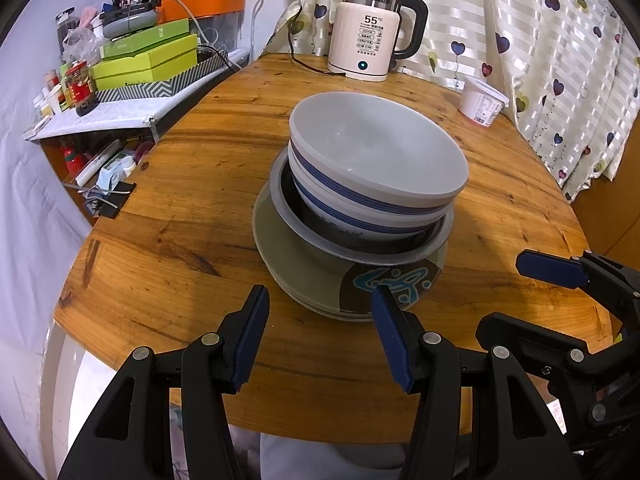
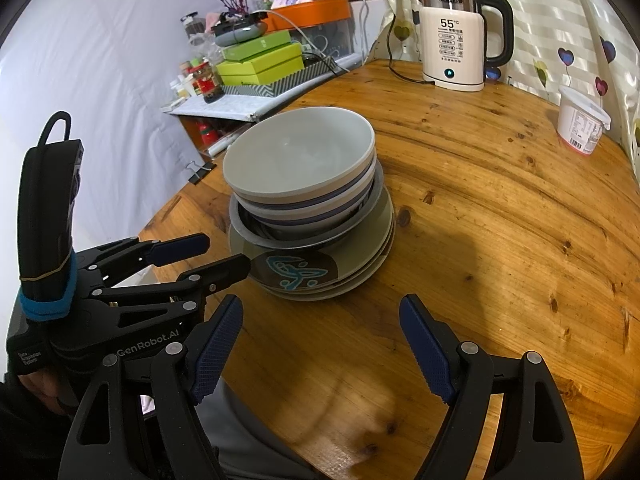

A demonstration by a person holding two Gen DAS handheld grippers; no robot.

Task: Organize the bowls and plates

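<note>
One stack stands mid-table. Several olive plates (image 1: 280, 248) (image 2: 376, 232), the top one with a dark patch and a blue drawing, carry a grey-rimmed dark bowl (image 1: 280, 192) (image 2: 240, 224). Two blue-striped white bowls nest in it, the top bowl (image 1: 376, 152) (image 2: 300, 152) empty. My left gripper (image 1: 320, 296) (image 2: 226, 251) is open just before the plates' near rim, holding nothing; one fingertip (image 2: 244, 262) sits close to the rim, and I cannot tell if it touches. My right gripper (image 2: 320, 304) (image 1: 504, 292) is open and empty, short of the stack and right of the left one.
The round wooden table (image 1: 160, 240) (image 2: 500, 240) has a cream electric kettle (image 1: 368, 40) (image 2: 452, 52) with its cord at the back and a white tub (image 1: 482, 102) (image 2: 582, 120) by the heart-print curtain. A cluttered shelf with green boxes (image 1: 148, 60) (image 2: 260, 60) stands left.
</note>
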